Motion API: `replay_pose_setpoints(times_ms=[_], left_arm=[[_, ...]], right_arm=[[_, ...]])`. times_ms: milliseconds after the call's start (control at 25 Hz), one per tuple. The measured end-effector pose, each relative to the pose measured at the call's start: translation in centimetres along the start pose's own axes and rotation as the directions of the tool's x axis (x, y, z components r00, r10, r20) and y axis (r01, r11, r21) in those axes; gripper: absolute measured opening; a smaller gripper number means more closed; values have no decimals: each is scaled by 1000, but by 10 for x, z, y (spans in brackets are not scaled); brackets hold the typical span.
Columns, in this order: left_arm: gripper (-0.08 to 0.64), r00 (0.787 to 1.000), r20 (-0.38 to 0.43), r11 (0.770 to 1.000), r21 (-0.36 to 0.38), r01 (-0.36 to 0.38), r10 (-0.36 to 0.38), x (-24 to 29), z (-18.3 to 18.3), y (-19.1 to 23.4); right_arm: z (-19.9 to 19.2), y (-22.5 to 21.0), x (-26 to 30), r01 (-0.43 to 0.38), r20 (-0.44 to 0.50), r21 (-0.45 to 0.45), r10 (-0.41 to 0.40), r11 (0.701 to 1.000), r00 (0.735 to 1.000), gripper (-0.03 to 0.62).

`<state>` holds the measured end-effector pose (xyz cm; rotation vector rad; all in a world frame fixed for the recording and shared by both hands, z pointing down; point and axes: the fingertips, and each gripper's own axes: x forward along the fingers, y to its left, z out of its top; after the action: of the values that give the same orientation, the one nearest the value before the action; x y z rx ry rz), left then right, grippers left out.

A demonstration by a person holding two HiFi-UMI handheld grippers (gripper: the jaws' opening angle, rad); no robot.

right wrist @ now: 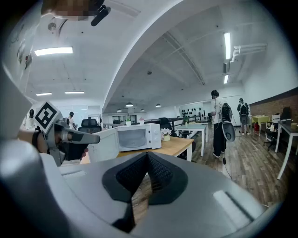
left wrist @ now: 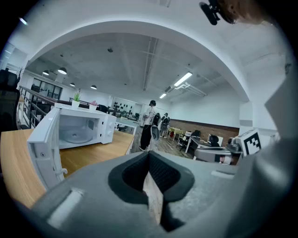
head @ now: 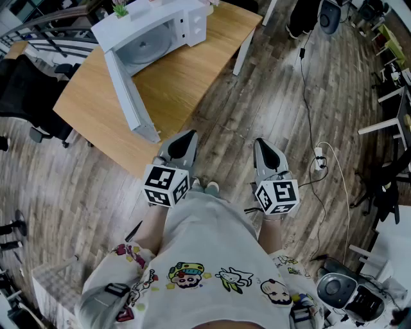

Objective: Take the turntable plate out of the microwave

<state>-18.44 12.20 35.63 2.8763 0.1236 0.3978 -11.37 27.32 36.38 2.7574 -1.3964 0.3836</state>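
A white microwave [head: 168, 27] stands on the wooden table [head: 192, 71] with its door [head: 130, 96] swung wide open. The round glass turntable plate [head: 146, 49] lies inside the cavity; in the left gripper view the plate [left wrist: 77, 137] also shows, past the door [left wrist: 43, 149]. My left gripper [head: 189, 137] hovers over the floor just off the table's near corner, shut and empty. My right gripper [head: 261, 142] is beside it over the floor, also shut with nothing in it. From the right gripper view, the microwave [right wrist: 138, 136] stands far off.
Black office chairs [head: 26, 90] stand left of the table. Cables and a power strip [head: 318, 157] lie on the wooden floor at the right. A small plant [head: 120, 9] sits on the microwave. Two people [left wrist: 150, 124] stand beyond the table among desks.
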Motion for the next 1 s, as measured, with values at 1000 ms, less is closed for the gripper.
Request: replay_pose_setpoints(times_ms=[1000], left_arm=[[84,999,31,999,-30,-36,37,33,-1,-2]], right_arm=[[-10,-33,7,-47,33,80,45,996,998,92]])
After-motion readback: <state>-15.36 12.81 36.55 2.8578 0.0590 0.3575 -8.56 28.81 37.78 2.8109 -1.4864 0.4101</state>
